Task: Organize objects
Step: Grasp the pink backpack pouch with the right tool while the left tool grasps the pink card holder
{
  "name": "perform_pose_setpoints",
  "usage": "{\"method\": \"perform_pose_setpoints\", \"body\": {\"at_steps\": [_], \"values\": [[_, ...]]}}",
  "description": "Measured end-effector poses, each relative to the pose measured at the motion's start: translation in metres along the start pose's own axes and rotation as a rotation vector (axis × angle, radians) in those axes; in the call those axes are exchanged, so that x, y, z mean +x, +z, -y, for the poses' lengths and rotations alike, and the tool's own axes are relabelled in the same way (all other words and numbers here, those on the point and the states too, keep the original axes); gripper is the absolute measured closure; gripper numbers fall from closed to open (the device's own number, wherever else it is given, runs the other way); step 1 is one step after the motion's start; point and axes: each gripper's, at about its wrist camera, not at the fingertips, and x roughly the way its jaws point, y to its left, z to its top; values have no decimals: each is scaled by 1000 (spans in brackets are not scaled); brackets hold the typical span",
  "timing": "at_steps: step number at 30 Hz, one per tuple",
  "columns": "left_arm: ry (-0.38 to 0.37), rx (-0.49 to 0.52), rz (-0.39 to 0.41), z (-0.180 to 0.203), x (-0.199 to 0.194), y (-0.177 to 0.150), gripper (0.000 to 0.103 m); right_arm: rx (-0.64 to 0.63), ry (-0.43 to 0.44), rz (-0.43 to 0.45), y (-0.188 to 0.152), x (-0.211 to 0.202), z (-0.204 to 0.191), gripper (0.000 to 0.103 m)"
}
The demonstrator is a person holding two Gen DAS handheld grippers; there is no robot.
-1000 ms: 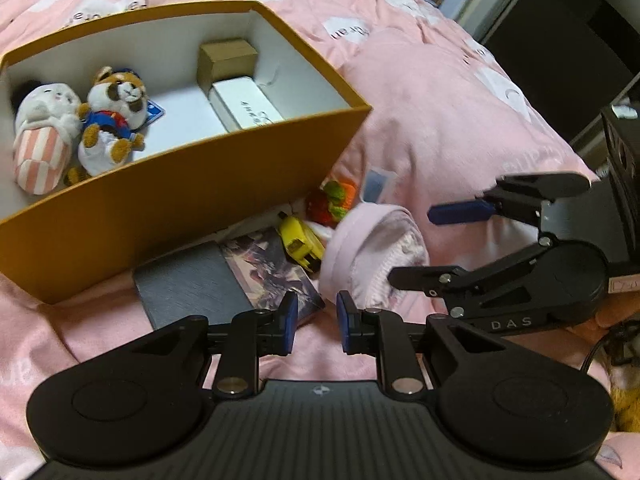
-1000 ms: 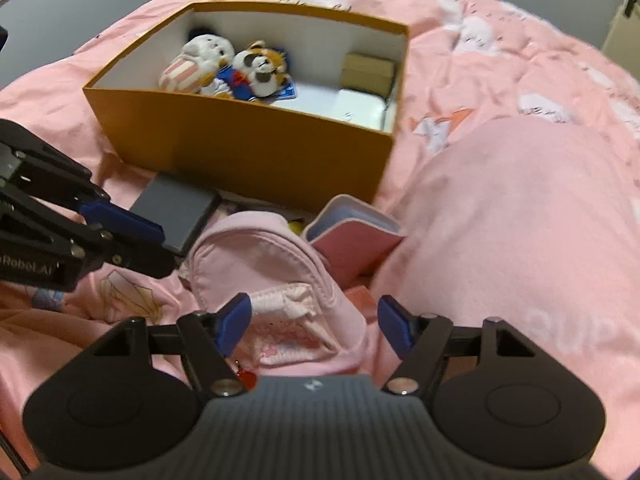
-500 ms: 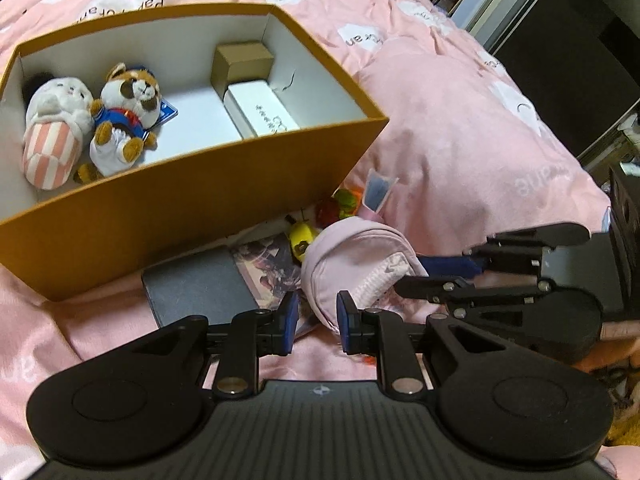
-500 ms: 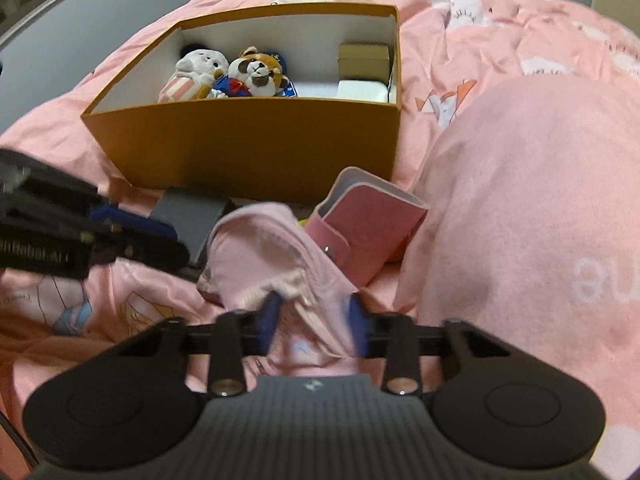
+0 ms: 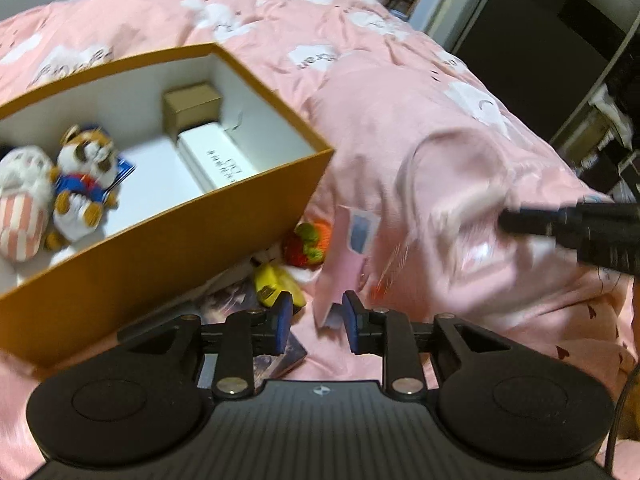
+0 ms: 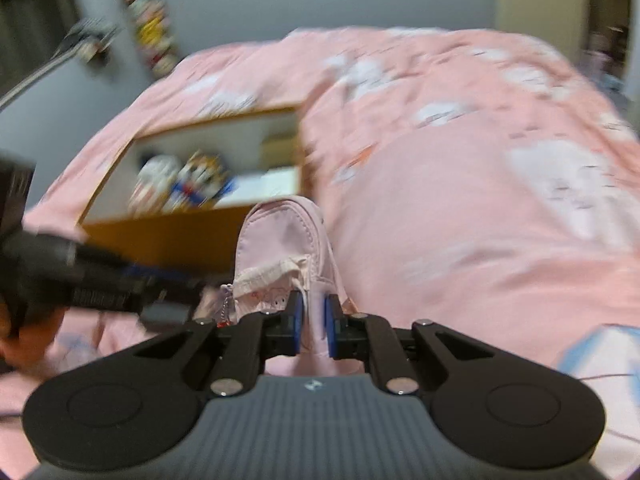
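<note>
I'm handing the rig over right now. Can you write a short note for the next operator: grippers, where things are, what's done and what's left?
Right gripper: shut on the pink pouch, lifted off the bed and hanging in front of the orange box.
Left gripper: slightly open, holding nothing, low over the bedspread near the box's front.
Done: two plush toys, a white box and a small brown box are in the orange box.
Left: drop the pouch in. Then the yellow item, the red and orange toy, the printed card and the pink holder beside the box.
</note>
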Motion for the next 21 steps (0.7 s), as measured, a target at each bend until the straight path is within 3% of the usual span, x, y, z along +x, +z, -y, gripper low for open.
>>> {"method": "perform_pose_setpoints", "body": {"at_steps": [2,7,11,14,21], "values": [[-5,38,-1,6,6,2,70,-8,-61,-11,2,7,4,91],[-7,140,0,22,23,5,67,23,-39,-41,1,39,0,91],[-5,130,-4,21,40,8,67,59,-29,-60,0,61,3,90],[44,116,4,15,52,10,65,85,-16,-64,-2,69,9,87],[25,73,-24,9,69,16,65,65,6,-62,3,75,5,71]]}}
